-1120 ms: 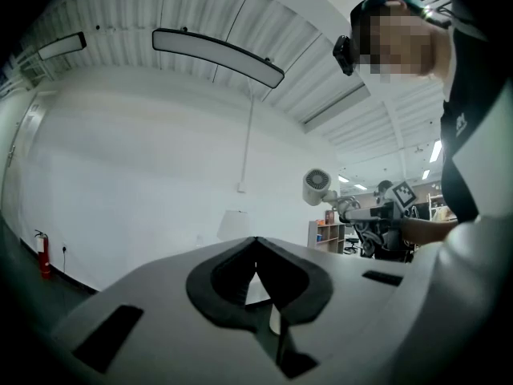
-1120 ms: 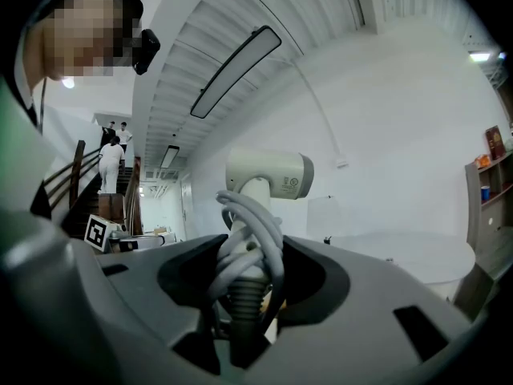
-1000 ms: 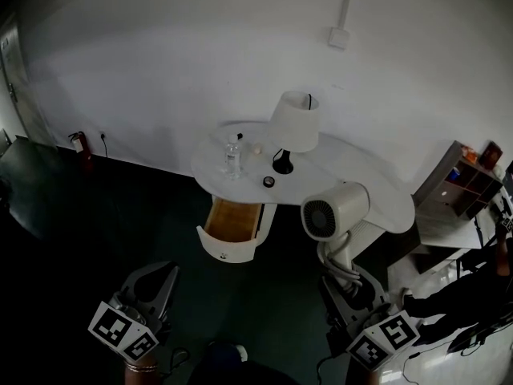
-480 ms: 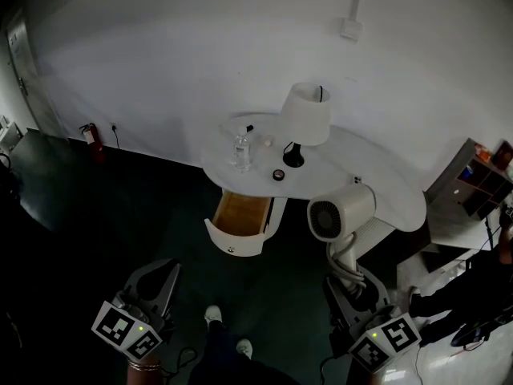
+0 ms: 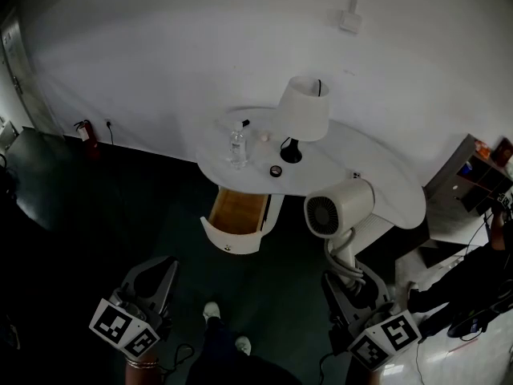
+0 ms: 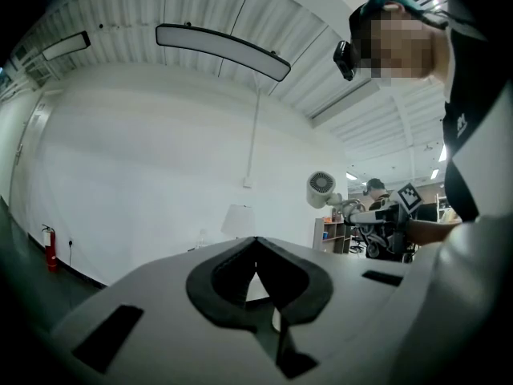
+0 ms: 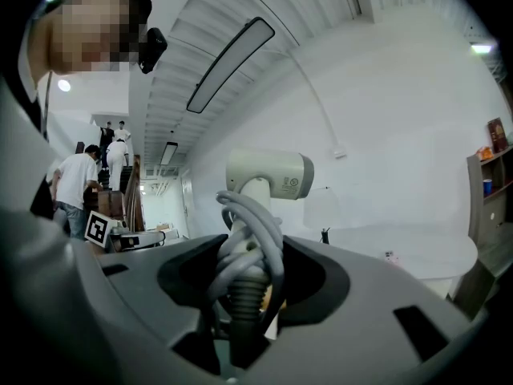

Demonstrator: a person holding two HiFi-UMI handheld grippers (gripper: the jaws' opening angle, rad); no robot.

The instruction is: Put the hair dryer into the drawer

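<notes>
place: lab-like workroom | signs: bare white wall (image 5: 160, 46), fire extinguisher (image 5: 82, 129), cubby shelf (image 5: 473, 179), ceiling strip light (image 6: 220, 48)

left gripper (image 6: 256, 245): jaws together, nothing between them
hair dryer (image 6: 321, 189): far right, held up
lamp (image 6: 238, 220): far centre
fire extinguisher (image 6: 50, 247): far left, by the wall

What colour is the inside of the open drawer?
Light tan wood inside the drawer, with a white front; the head view shows it best.
</notes>
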